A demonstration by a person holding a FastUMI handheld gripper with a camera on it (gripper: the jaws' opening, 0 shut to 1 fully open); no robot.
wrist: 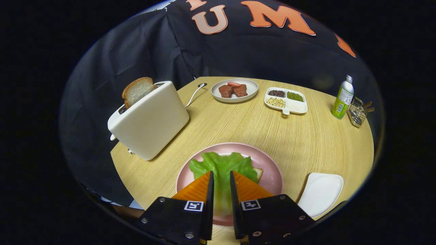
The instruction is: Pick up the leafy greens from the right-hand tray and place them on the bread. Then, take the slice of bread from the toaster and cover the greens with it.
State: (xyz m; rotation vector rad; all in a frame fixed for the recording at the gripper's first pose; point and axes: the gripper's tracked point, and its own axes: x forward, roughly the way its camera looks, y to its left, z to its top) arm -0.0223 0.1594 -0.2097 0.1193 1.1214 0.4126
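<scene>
lettuce leaf (223,166) already lies on the bread (259,173) on the pink plate (272,170), lower centre; gripper (221,177) fingers narrow, empty above it. toast slice (138,90) in the toaster (150,119), upper left, remains.

We see a round, light wood desk (238,126). On it, near us at about six o'clock, sits a pink plate (272,170). A white toaster (150,119) stands at nine o'clock, its cord (194,93) trailing toward eleven. At twelve o'clock lies a round white plate (250,89), with a divided white dish (296,107) at one, a green bottle (342,98) and wire rack (357,112) at two, and a white tray (322,192) at four.
</scene>
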